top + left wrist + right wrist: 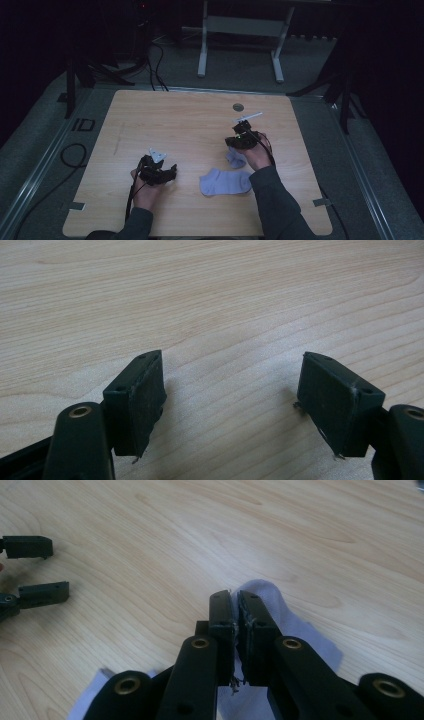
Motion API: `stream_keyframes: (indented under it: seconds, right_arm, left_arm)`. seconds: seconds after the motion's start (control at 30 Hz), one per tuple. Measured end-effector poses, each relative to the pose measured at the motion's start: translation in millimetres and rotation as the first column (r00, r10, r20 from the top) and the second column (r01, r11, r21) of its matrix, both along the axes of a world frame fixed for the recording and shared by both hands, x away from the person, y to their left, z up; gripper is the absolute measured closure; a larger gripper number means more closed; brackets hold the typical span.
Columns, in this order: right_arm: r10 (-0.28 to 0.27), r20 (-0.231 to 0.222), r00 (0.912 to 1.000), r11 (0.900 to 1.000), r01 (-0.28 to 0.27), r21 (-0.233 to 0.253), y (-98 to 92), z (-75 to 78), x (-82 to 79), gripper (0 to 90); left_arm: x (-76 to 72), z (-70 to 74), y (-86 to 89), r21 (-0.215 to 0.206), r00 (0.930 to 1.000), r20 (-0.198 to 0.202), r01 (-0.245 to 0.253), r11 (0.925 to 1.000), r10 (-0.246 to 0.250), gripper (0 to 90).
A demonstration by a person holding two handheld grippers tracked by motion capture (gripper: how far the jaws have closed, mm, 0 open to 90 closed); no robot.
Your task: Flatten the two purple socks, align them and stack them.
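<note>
We've got the right gripper point(236, 600) clamped tight on a pale lilac sock point(226, 180), lifting one end while the rest lies on the desk point(190, 120) around 5 o'clock. Left gripper point(231, 390), at 7 o'clock, sits wide open, holding nothing.

A pale lavender-grey sock point(226, 181) lies on the light wood counter point(175, 120), near its front edge and right of the middle. Most of it rests flat and slightly rumpled, spread out sideways. One end is lifted up off the counter, pinched between the closed jaws of the right hand-held gripper point(236, 611). In the right gripper view the soft knitted cloth point(280, 615) shows beyond and beneath the black jaws, with its rounded end poking out just past their tips.
</note>
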State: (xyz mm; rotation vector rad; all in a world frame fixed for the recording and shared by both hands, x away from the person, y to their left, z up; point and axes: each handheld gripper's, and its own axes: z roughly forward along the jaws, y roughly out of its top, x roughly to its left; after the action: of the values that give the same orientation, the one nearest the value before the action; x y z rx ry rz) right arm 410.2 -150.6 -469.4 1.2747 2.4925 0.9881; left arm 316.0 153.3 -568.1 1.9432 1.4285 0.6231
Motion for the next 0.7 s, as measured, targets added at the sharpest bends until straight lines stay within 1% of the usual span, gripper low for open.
stream_keyframes:
  seconds: [0.03,0.07,0.1,0.13,0.17,0.23,0.27,0.3,0.33,0.37,0.4,0.43,0.47,0.5,0.53,0.57,0.63,0.7]
  right_arm:
    - [0.0,0.0,1.0,1.0,0.0,0.0,0.0,0.0,0.0,84.5]
    - [-0.008,-0.003,1.0,1.0,0.008,0.013,-8.2,1.7,-1.9,84.2]
    - [-0.008,-0.003,1.0,1.0,0.008,0.013,-8.2,1.7,-1.9,84.2]
    - [-0.02,0.001,0.9998,1.0,0.02,0.007,-16.8,2.3,-4.1,84.1]
    - [-0.028,0.002,0.9996,1.0,0.028,0.004,-21.4,2.1,-5.2,84.2]
    - [-0.032,0.004,0.9995,0.999,0.032,0.0,-25.2,1.9,-5.8,84.2]
    - [-0.055,0.006,0.9985,0.998,0.055,-0.009,-36.9,0.9,-7.5,84.5]
    - [-0.065,0.004,0.9979,0.998,0.065,-0.01,-42.1,0.3,-7.9,85.2]
    - [-0.065,0.004,0.9979,0.998,0.065,-0.01,-42.1,0.3,-7.9,85.2]
    - [-0.086,-0.003,0.9963,0.996,0.086,-0.013,-50.6,-1.1,-8.6,87.2]
    - [-0.086,-0.003,0.9963,0.996,0.086,-0.013,-50.6,-1.1,-8.6,87.2]
    - [-0.098,0.0,0.9952,0.995,0.098,-0.019,-53.6,-1.5,-9.0,88.2]
    - [-0.108,0.007,0.9941,0.994,0.109,-0.029,-56.4,-1.9,-9.1,88.6]
    - [-0.135,0.025,0.9906,0.987,0.136,-0.085,-60.7,-4.1,-8.9,88.9]
    - [-0.135,0.025,0.9906,0.987,0.136,-0.085,-60.7,-4.1,-8.9,88.9]
    - [-0.146,0.028,0.9889,0.984,0.148,-0.101,-63.3,-6.0,-8.7,88.9]
    - [-0.16,0.024,0.9868,0.98,0.162,-0.113,-69.9,-10.5,-8.3,88.9]
    - [-0.185,0.03,0.9823,0.972,0.187,-0.14,-76.9,-14.3,-8.6,88.9]
  left_arm:
    - [0.0,0.0,0.0,0.0,1.0,0.0,0.0,1.0,0.0,27.4]
    - [0.0,0.0,0.0,0.0,1.0,0.0,0.0,1.0,0.0,27.3]
    - [0.0,0.0,0.0,0.0,1.0,0.0,0.0,1.0,0.0,27.3]
    - [0.0,0.0,0.0,0.001,1.0,0.0,0.0,1.0,0.0,27.4]
    - [0.0,0.0,0.0,0.001,1.0,0.0,0.0,1.0,0.0,27.4]
    - [0.0,0.1,0.1,0.002,1.0,0.0,0.0,1.0,0.0,27.4]
    - [-0.1,0.1,0.0,0.001,1.0,-0.001,0.0,1.0,0.0,27.4]
    - [-0.1,0.1,0.0,0.001,1.0,-0.001,0.0,1.0,0.0,27.3]
    - [-0.1,0.1,0.0,0.001,1.0,-0.001,0.0,1.0,0.0,27.3]
    - [-0.1,0.1,0.0,0.001,1.0,-0.001,0.0,1.0,0.0,27.4]
    - [-0.1,0.1,0.0,0.001,1.0,-0.001,0.0,1.0,0.0,27.4]
    - [-0.1,0.1,0.0,0.001,1.0,-0.002,0.0,1.0,0.0,27.3]
    - [-0.1,0.1,0.0,0.001,1.0,-0.002,0.0,1.0,0.0,27.3]
    - [-0.1,0.1,0.0,0.001,1.0,-0.002,0.0,1.0,0.0,27.3]
    - [-0.1,0.1,0.0,0.001,1.0,-0.002,0.0,1.0,0.0,27.3]
    - [-0.1,0.1,0.1,0.001,1.0,-0.002,0.0,1.0,0.0,27.3]
    - [-0.1,0.1,0.1,0.001,1.0,-0.001,0.001,1.0,-0.001,27.3]
    - [-0.1,0.1,0.1,0.001,1.0,-0.001,0.0,1.0,0.0,27.4]
